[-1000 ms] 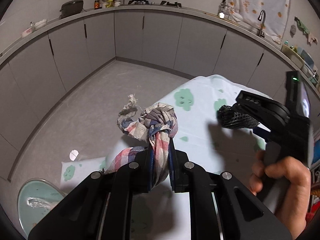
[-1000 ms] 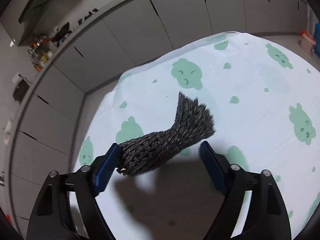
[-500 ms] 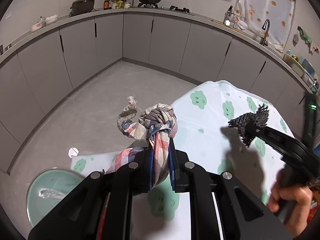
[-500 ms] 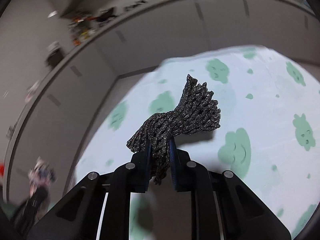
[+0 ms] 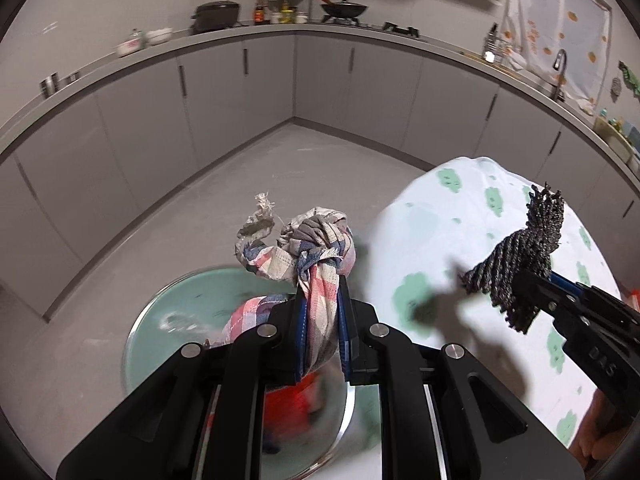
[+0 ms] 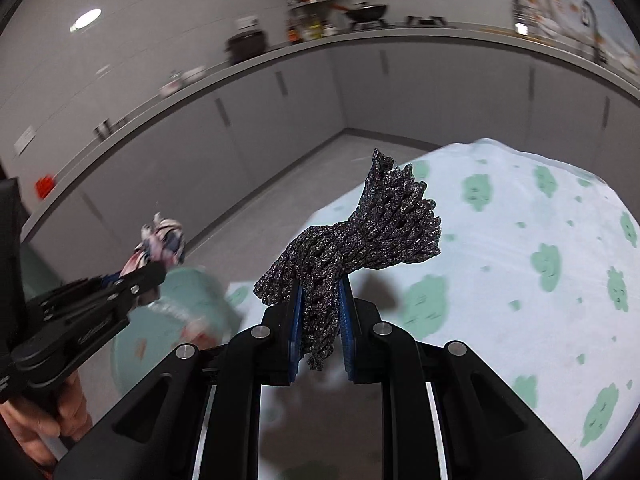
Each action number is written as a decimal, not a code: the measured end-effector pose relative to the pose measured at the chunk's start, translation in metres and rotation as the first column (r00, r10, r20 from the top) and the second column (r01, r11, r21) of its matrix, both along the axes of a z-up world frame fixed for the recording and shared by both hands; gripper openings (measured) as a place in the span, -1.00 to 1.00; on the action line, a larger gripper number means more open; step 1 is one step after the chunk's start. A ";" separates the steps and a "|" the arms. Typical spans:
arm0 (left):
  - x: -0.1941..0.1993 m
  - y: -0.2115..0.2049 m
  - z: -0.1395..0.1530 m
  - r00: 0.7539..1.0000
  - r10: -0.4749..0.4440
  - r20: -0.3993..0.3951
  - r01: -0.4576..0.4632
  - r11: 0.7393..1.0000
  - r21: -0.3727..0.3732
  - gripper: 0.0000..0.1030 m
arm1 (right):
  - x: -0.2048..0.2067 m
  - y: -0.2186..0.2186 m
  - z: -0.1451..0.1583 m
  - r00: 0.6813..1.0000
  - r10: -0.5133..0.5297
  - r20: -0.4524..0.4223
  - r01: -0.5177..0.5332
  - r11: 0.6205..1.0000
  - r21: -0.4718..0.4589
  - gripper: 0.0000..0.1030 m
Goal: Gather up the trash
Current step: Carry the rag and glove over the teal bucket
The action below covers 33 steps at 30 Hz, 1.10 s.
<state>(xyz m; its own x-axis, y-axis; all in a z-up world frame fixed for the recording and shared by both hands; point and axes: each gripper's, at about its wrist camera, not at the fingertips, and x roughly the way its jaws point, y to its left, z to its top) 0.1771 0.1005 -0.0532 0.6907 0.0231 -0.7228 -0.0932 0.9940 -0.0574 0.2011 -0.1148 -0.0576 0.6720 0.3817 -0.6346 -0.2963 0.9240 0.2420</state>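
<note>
Already both pieces of trash are lifted clear of the counter (image 6: 500, 248), the surface under the pale cloth with green cloud faces that fills the right half of the right wrist view, and no other loose trash shows on the part of it in view. What is left, as I judge it, is the drop: the round pale-green bin (image 5: 160, 344) sits on the floor at the lower left of the left wrist view, with something red blurred inside it, and neither bundle has gone in.

The left gripper (image 5: 322, 332) points down and forward from the bottom centre of its own view, almost above the bin's rim, so it looks closest to letting go. Its fingers pinch the knotted plaid rag (image 5: 316, 256), whose knot and frayed tail stand up above the pads. The right gripper (image 6: 320, 332) hangs over the counter's near edge, to the right of the bin. Its jaws have just been closing, and its fingers now pinch the twisted dark rope bundle (image 6: 360, 236) by its lower part, the loose end fanning upward. A hand (image 6: 40, 424) holds the left gripper's handle at the lower left of the right wrist view.
</note>
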 end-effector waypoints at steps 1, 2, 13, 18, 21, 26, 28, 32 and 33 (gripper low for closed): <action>-0.005 0.004 0.000 1.000 0.008 0.001 -0.008 1.000 0.003 -0.74 | -0.003 0.009 0.001 1.000 0.019 0.002 -0.018 1.000 -0.008 -0.65; -0.012 0.011 0.000 1.000 0.019 0.003 -0.019 1.000 0.010 -0.74 | -0.006 0.019 0.002 0.999 0.034 0.005 -0.034 0.999 -0.016 -0.65; -0.053 0.055 -0.017 0.996 0.091 -0.021 -0.091 0.996 0.024 -0.74 | -0.039 0.092 -0.011 0.985 0.170 -0.020 -0.171 0.982 -0.081 -0.65; -0.059 0.065 -0.028 0.993 0.109 -0.033 -0.108 0.994 0.024 -0.74 | -0.045 0.114 -0.018 0.978 0.208 -0.033 -0.210 0.971 -0.117 -0.65; -0.057 0.071 -0.037 0.992 0.121 -0.048 -0.120 0.993 0.018 -0.74 | -0.048 0.128 -0.023 0.972 0.229 -0.045 -0.234 0.960 -0.155 -0.65; -0.055 0.079 -0.047 0.990 0.130 -0.063 -0.129 0.992 0.008 -0.74 | -0.042 0.144 -0.032 0.966 0.246 -0.076 -0.256 0.948 -0.188 -0.65; -0.054 0.083 -0.051 0.988 0.137 -0.068 -0.137 0.991 0.003 -0.74 | -0.040 0.150 -0.036 0.963 0.258 -0.083 -0.270 0.941 -0.204 -0.65; -0.050 0.088 -0.058 0.986 0.148 -0.083 -0.149 0.989 -0.007 -0.74 | -0.032 0.161 -0.044 0.954 0.281 -0.107 -0.299 0.925 -0.236 -0.64; -0.049 0.089 -0.060 0.985 0.149 -0.087 -0.150 0.989 -0.010 -0.74 | -0.030 0.163 -0.046 0.952 0.285 -0.115 -0.305 0.921 -0.244 -0.64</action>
